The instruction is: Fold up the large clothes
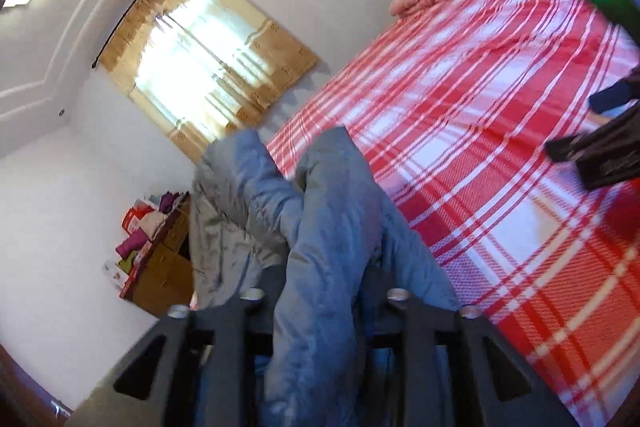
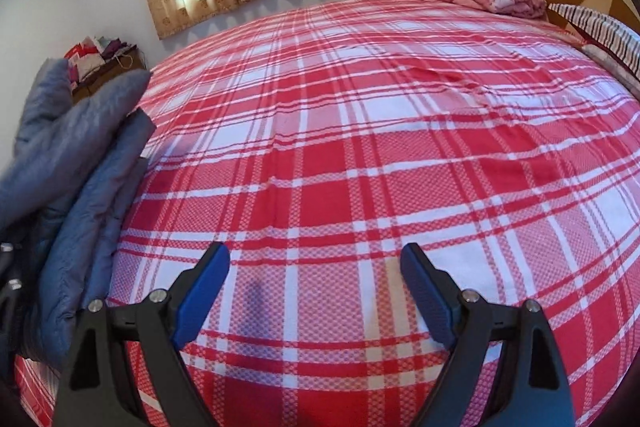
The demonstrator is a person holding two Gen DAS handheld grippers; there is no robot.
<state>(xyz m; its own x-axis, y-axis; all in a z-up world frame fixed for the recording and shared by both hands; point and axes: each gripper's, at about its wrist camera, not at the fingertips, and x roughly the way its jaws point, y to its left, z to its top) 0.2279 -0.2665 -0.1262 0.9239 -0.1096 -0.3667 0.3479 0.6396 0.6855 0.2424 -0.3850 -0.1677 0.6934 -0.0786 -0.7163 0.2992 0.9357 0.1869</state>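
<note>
Blue-grey garment (image 1: 320, 227) between left jaws, plaid bed (image 2: 360, 147)

Left gripper (image 1: 320, 307): fingertips buried under the blue-grey padded garment (image 1: 320, 227); grip cannot be judged. The garment's lower end runs off the frame bottom, and its left side is cut by the edge in the right wrist view.
Right gripper (image 1: 580, 131): seen from the left wrist, only dark blurred finger ends at the picture's border.
Striped pillow (image 2: 604, 27): cropped at the edge.
Boxes and cloths on the cabinet (image 1: 136, 243): too small to identify.
</note>
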